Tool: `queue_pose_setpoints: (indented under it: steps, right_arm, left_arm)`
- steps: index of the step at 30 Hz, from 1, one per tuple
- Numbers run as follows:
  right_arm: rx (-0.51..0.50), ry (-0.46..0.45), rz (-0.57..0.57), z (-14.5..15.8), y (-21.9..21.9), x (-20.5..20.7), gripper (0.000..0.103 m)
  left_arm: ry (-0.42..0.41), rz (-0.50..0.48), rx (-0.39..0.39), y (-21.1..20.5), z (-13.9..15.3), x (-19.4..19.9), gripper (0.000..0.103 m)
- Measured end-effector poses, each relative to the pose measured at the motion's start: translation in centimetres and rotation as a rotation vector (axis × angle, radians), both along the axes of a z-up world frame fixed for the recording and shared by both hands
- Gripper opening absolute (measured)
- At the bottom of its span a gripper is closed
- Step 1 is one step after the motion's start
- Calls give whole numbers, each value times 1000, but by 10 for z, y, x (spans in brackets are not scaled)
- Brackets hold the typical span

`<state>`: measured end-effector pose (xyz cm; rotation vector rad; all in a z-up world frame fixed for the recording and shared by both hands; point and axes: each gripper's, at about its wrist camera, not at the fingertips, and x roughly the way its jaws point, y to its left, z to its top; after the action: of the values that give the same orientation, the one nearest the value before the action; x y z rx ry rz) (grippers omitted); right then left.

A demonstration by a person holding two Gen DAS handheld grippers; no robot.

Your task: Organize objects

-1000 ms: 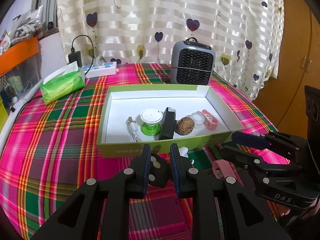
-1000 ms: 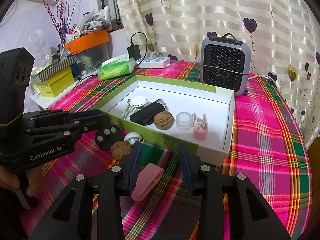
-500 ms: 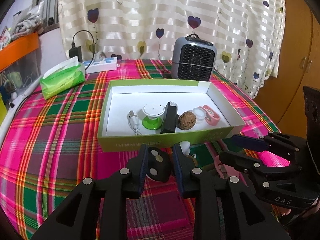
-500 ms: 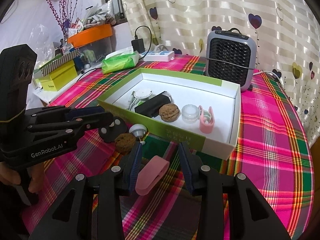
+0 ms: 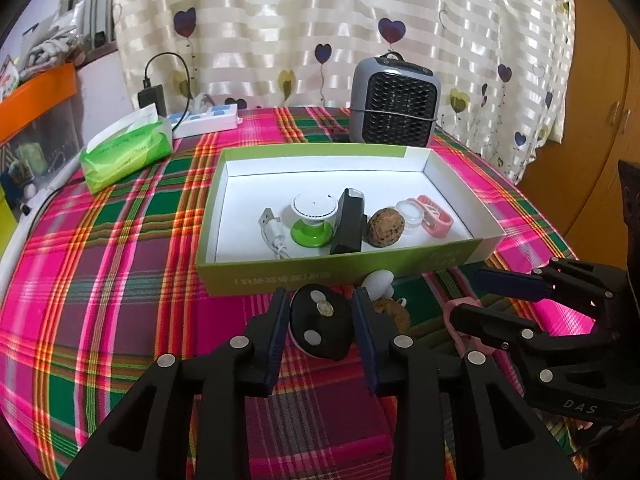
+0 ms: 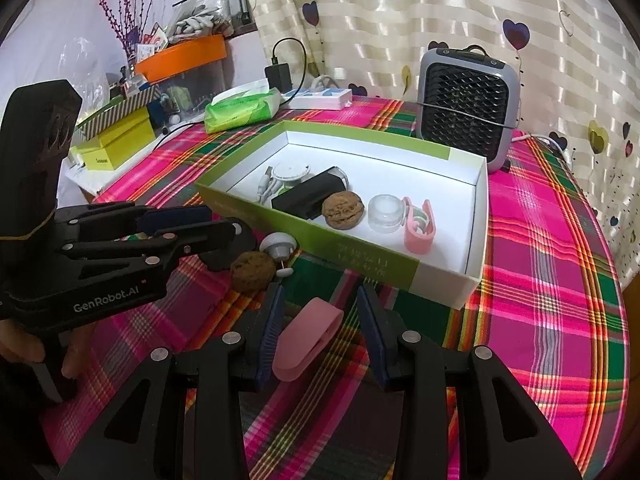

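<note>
My left gripper (image 5: pixel 319 322) is opening around the black puck (image 5: pixel 320 330). My right gripper (image 6: pixel 320 328) stands apart, pink clip (image 6: pixel 306 338) between. I should squeeze it gently, then lift.

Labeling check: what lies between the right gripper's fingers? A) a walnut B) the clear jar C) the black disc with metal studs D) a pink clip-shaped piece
D: the pink clip-shaped piece lies on the cloth between the right gripper fingers; no pad visibly presses it.
</note>
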<state>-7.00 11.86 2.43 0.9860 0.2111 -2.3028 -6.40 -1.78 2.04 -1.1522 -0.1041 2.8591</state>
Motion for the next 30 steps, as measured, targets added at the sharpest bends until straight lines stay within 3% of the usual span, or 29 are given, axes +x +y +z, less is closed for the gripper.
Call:
queue_pose_setpoints:
  steps: [26,30]
  right_arm:
    - [27,-34,18,-5,-3,-1,40]
    - [38,-38,23,-6,-6,0,40]
  left_arm:
    - [-76,-12,44,-7,-14,-6,31]
    - [-65,-9,59,-9,-13,-5,25]
